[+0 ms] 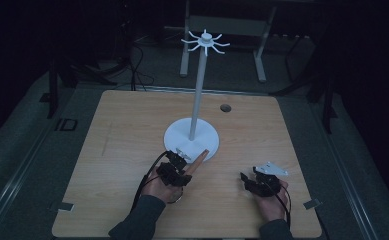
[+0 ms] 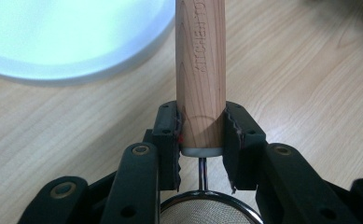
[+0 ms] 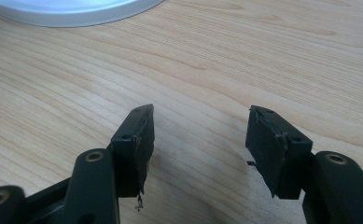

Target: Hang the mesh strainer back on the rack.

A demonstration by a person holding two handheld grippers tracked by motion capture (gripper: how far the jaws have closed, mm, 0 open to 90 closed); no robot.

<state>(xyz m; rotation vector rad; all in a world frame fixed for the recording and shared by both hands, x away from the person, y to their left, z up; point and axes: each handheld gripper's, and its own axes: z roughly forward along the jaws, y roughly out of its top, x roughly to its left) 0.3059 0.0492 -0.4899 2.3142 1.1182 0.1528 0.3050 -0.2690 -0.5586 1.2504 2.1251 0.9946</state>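
Gripping a small mesh strainer (image 2: pixel 210 212) by its round wooden handle (image 2: pixel 201 74), left gripper (image 2: pixel 201 135) jaws clamped near the metal neck, white stand base (image 2: pixel 72 42) just ahead. Probably light and rigid; smooth handle may twist, so best held close to the bowl. Right gripper (image 3: pixel 200 140) jaws wide, empty above the desk (image 3: pixel 216 60).

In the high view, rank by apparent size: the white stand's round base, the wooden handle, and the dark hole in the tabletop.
1. White stand's round base: largest.
2. Wooden handle: smaller, partly hidden by the left gripper.
3. Dark hole: smallest, though farthest from the camera.
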